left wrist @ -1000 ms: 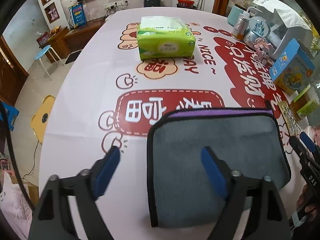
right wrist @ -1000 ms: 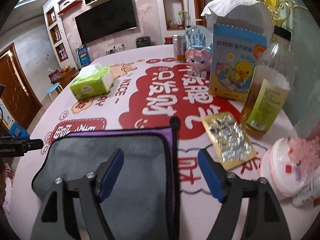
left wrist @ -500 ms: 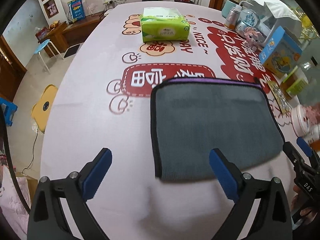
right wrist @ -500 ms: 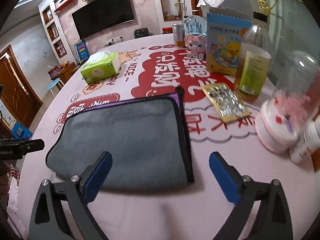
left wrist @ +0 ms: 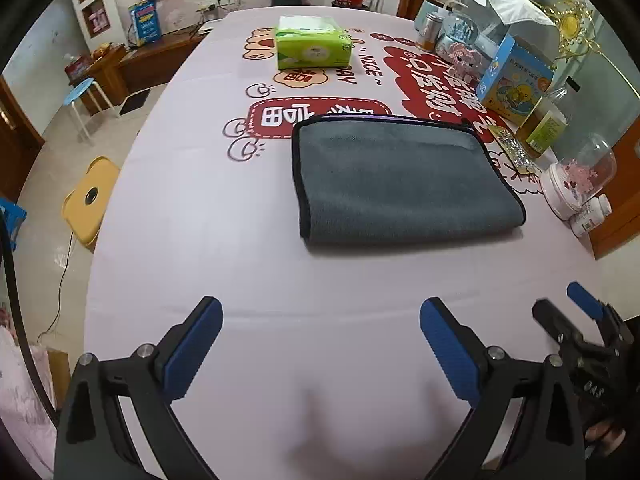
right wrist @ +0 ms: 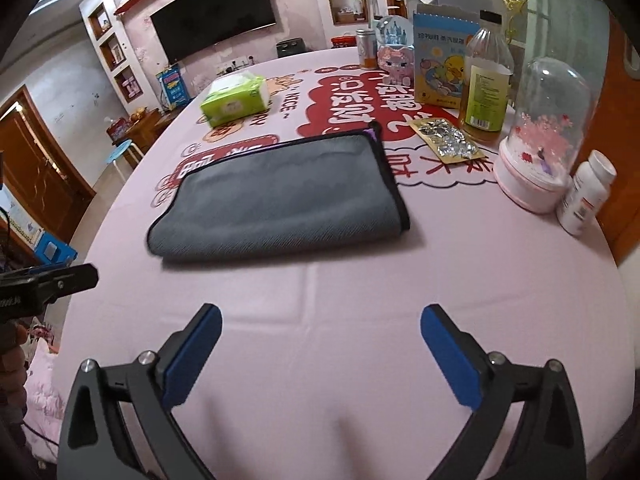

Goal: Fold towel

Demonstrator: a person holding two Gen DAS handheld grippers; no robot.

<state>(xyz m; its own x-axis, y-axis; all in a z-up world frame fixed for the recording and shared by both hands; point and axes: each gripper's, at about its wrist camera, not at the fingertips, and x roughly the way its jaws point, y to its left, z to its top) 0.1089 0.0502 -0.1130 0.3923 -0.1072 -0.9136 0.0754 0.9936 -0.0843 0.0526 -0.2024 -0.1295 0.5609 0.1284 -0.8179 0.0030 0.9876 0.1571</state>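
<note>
A grey towel (left wrist: 400,176) with black trim lies folded flat on the pink tablecloth, a purple edge showing along its far side. It also shows in the right wrist view (right wrist: 280,196). My left gripper (left wrist: 320,344) is open and empty, well back from the towel's near edge. My right gripper (right wrist: 320,348) is open and empty, also back from the towel. The right gripper's tip shows at the lower right of the left wrist view (left wrist: 568,320).
A green tissue pack (left wrist: 314,42) stands at the far middle. Along the right stand a blue carton (right wrist: 444,60), a bottle (right wrist: 486,80), a glass dome ornament (right wrist: 540,140), a white pill bottle (right wrist: 586,194) and a foil packet (right wrist: 448,140). Stools (left wrist: 86,196) stand left of the table.
Both grippers have drawn back from the towel toward the table's near edge, open and empty. The towel has stayed folded in place.
</note>
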